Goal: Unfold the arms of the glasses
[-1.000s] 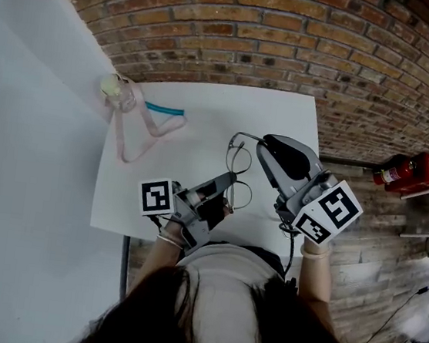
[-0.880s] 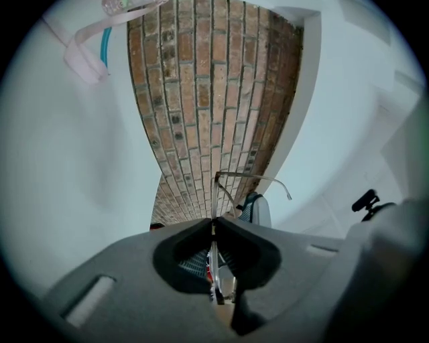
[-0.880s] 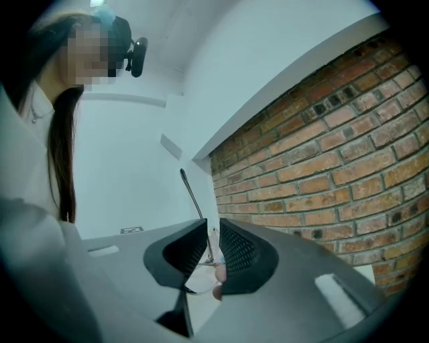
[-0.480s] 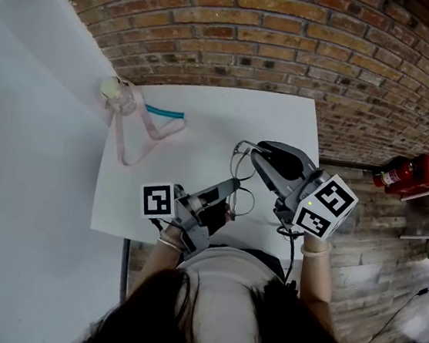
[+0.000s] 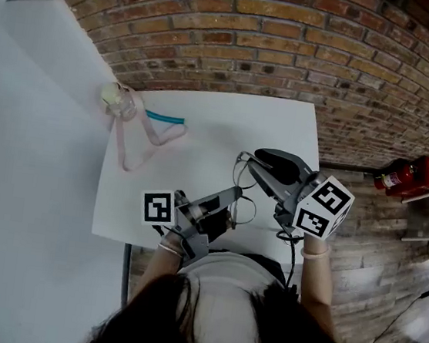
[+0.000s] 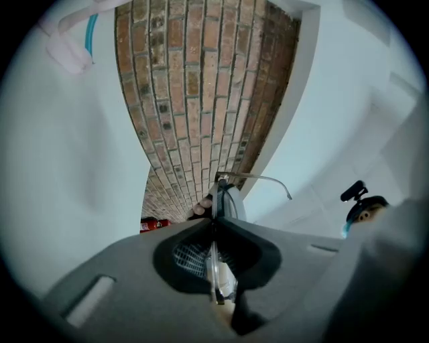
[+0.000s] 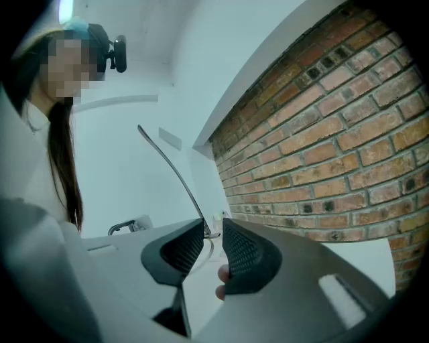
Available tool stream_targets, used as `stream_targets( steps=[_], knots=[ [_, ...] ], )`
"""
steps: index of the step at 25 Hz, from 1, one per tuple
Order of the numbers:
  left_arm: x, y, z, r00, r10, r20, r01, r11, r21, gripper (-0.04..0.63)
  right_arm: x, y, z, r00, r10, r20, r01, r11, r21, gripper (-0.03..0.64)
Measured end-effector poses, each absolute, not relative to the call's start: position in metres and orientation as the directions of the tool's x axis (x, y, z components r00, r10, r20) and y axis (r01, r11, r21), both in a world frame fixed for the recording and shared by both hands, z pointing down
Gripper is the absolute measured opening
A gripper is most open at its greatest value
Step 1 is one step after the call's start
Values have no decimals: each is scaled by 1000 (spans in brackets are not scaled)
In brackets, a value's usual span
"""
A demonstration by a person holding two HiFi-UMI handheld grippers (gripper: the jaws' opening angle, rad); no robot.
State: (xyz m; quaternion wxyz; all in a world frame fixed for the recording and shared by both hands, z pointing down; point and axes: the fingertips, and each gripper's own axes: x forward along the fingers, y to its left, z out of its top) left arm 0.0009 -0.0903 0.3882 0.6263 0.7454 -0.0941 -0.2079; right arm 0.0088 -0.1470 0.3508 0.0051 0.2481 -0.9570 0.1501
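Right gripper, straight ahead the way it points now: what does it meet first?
The thin metal-framed glasses: their hinge sits right at the right gripper's parted jaw tips, so contact would likely be almost immediate, though depth is unclear.

The glasses (image 5: 244, 209) are at lower centre of the head view, over the table's (image 5: 205, 119) near right part. The left claw (image 5: 234, 193) is at their left and the right claw (image 5: 253, 158) just above. What may be a strap (image 5: 146, 131) lies on the table's far-left corner.

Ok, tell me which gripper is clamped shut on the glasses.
The left gripper: its jaws are pressed together on the glasses frame. The right gripper has its jaws visibly apart.
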Motion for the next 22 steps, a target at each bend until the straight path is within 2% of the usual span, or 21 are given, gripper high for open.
stream_targets(
  steps=[15,22],
  knots=[
    [3,-85,389,907,-372,-197,126,-207,970,25,9,-143,355,-914,-399,68,-394,839,-374,77],
    [3,-86,392,907,-377,-189,120,-199,973,25,10,-142,351,-913,-404,53,-395,844,-362,67]
  ],
)
